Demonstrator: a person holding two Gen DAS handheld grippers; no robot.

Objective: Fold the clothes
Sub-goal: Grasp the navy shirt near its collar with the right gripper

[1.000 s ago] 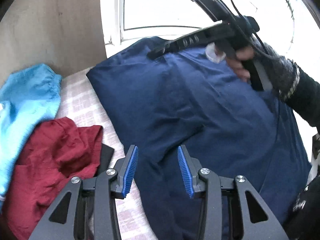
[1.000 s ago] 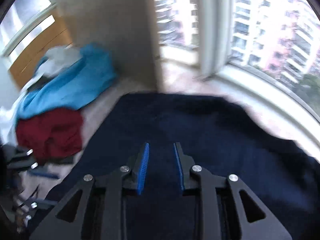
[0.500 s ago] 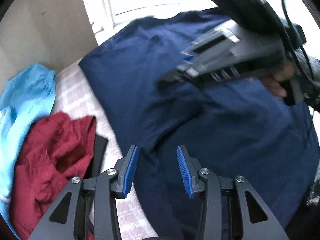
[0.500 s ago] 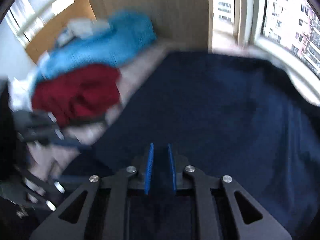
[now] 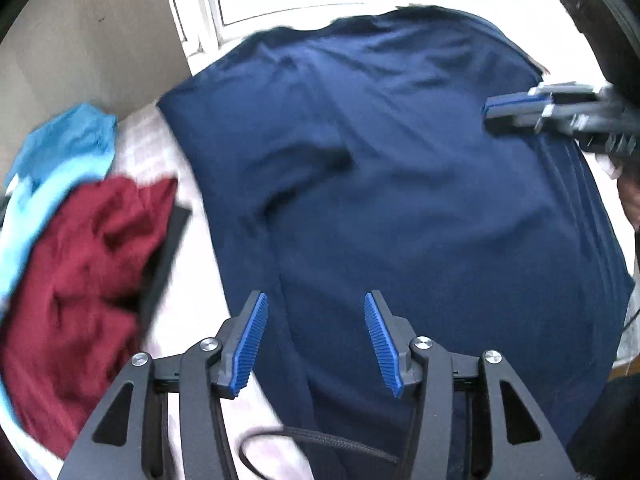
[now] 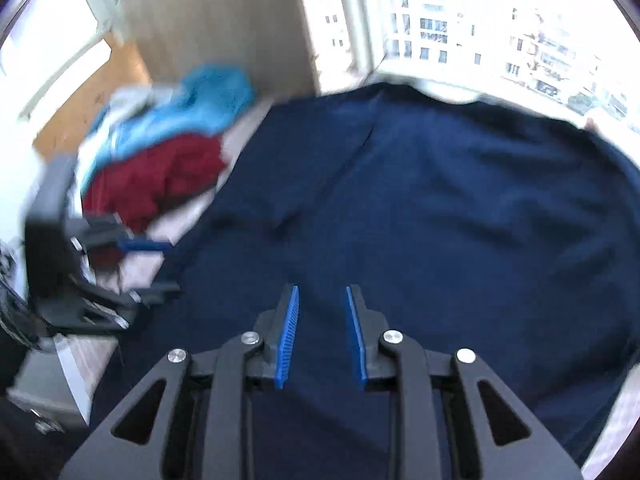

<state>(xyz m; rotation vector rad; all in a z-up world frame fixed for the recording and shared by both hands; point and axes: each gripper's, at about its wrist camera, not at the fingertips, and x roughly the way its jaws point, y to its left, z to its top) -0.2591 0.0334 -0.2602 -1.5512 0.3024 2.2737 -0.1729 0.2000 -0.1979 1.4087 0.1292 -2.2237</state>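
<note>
Beneath both jaws: navy shirt (image 5: pixel 400 184) spread flat.
Left gripper (image 5: pixel 316 336) opening, nothing between; right gripper (image 6: pixel 322 336) opening narrowly, empty. Red garment (image 5: pixel 80 280) left.

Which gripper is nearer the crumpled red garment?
Left. The left gripper hangs over the navy shirt's edge beside the red garment; the right gripper is at the shirt's far side.

place: home bedroom, high floor | you see: checked bedsheet (image 5: pixel 156 148), clothes pile (image 6: pixel 160 148), window (image 6: pixel 460 28) facing apartment blocks
</note>
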